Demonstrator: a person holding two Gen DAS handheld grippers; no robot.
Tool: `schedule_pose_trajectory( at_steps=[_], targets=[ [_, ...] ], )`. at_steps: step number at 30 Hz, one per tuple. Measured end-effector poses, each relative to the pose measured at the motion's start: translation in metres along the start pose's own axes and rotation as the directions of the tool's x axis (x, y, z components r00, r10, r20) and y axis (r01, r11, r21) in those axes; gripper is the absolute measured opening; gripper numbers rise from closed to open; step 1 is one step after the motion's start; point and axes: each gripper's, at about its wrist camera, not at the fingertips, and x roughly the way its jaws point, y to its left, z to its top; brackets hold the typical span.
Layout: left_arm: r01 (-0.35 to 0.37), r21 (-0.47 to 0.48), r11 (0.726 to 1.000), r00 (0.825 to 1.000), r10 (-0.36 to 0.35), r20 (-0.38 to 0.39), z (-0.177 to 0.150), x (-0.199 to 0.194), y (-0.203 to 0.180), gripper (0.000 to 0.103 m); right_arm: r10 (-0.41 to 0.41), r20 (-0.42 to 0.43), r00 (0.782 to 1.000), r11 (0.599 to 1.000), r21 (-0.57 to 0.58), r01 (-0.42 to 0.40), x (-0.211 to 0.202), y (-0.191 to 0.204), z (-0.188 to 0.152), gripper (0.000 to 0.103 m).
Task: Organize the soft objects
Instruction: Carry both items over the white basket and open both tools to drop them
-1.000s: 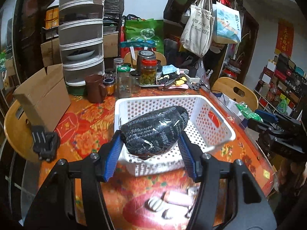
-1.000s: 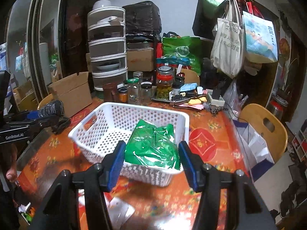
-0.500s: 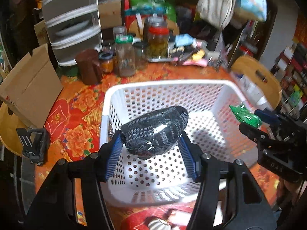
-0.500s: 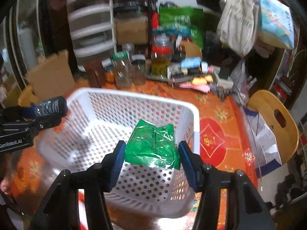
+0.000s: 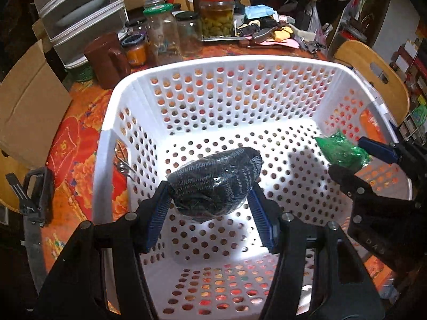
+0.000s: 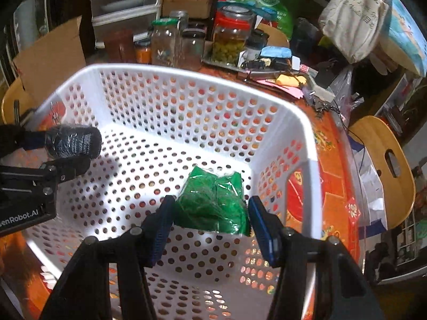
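Both bundles poised over white basket (image 5: 128, 85).
Left gripper (image 5: 210, 202) clamped on dark bundle (image 5: 216, 184), right gripper (image 6: 210, 218) on green packet (image 6: 213, 202); basket floor directly beneath both.

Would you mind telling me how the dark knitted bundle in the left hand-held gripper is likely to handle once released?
The dark knitted bundle bulges between the pads, so probably soft and light. Its glossy wrap looks slippery. Rounded, it may roll slightly in the white basket.
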Motion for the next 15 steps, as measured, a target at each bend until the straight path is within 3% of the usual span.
schedule_pose_trajectory(
  at_steps=[3,5,8,11,14,15],
  targets=[
    [-0.004,0.005,1.000,1.000,0.004,0.005,0.000,0.000,-0.001,0.058,-0.008,-0.006,1.000,1.000,0.002,0.008,0.001,0.000,0.002,0.056],
    [0.012,-0.005,1.000,1.000,-0.012,0.008,0.000,-0.001,0.001,0.063,-0.008,-0.020,1.000,1.000,-0.003,0.008,0.002,0.001,0.001,0.057],
    [0.014,-0.016,1.000,0.999,-0.013,0.030,-0.002,-0.005,0.003,0.081,-0.008,-0.014,1.000,1.000,-0.001,0.008,0.001,0.002,0.001,0.058],
    [0.018,-0.020,1.000,0.999,-0.017,0.050,-0.004,-0.010,0.005,0.084,-0.008,-0.001,1.000,1.000,0.006,0.008,-0.002,0.002,0.001,0.066],
    [0.026,-0.029,0.999,0.997,-0.024,0.077,-0.005,-0.023,0.007,0.089,0.017,0.021,1.000,0.999,0.038,-0.018,-0.012,-0.004,0.001,0.068],
    [0.027,-0.028,0.999,0.995,-0.024,0.093,-0.006,-0.030,0.007,0.094,0.028,0.028,0.999,0.998,0.047,-0.030,-0.016,-0.006,0.001,0.070]
  ],
)
